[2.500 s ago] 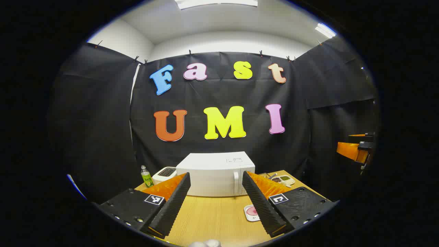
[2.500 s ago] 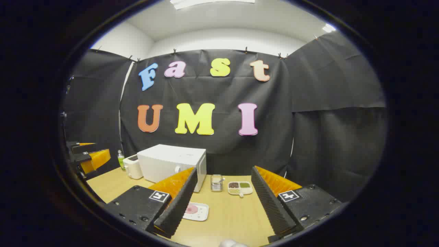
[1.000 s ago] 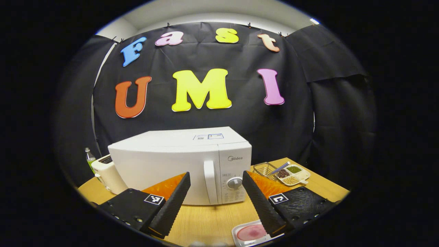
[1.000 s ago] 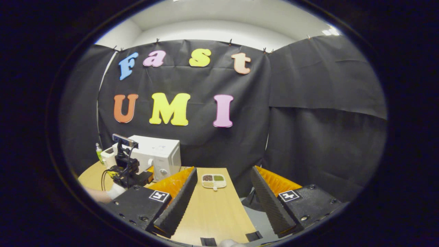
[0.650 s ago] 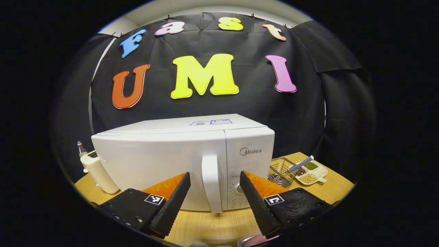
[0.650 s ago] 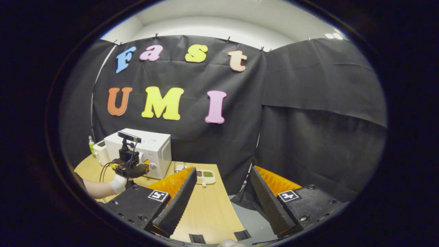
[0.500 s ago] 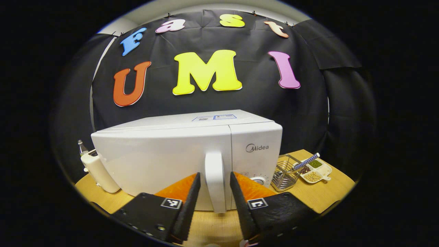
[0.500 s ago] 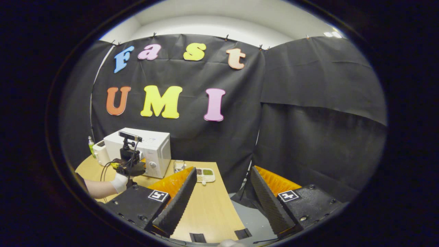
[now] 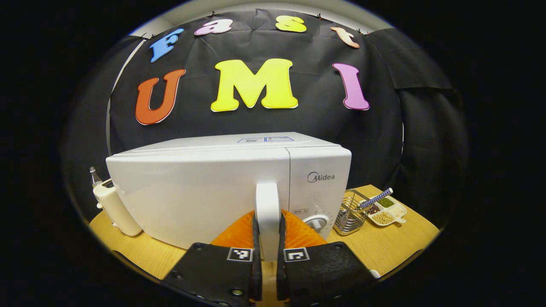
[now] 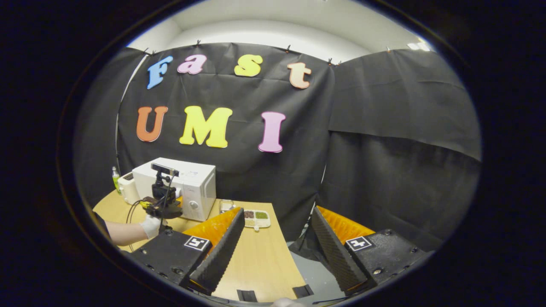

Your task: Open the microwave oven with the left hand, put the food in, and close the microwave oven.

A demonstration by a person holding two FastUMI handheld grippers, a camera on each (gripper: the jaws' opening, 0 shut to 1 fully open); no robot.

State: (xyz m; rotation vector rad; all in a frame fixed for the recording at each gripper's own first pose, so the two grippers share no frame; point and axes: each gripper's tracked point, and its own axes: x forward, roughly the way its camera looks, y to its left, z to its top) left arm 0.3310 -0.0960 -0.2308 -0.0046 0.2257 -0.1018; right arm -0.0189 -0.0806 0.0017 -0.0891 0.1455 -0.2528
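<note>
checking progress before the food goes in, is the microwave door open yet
No, in the left gripper view the microwave door sits flush and closed, with the left tongs clamped on its handle.

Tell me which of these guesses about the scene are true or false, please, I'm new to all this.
1. The left gripper is clamped on the microwave door handle. True.
2. The microwave door is wide open. False: it sits shut.
3. The right gripper holds the food. False: its fingers are spread apart with nothing between them.
4. A wire basket stands beside the microwave on the table. True.
5. A white toaster stands on the microwave's other side. True.
</note>
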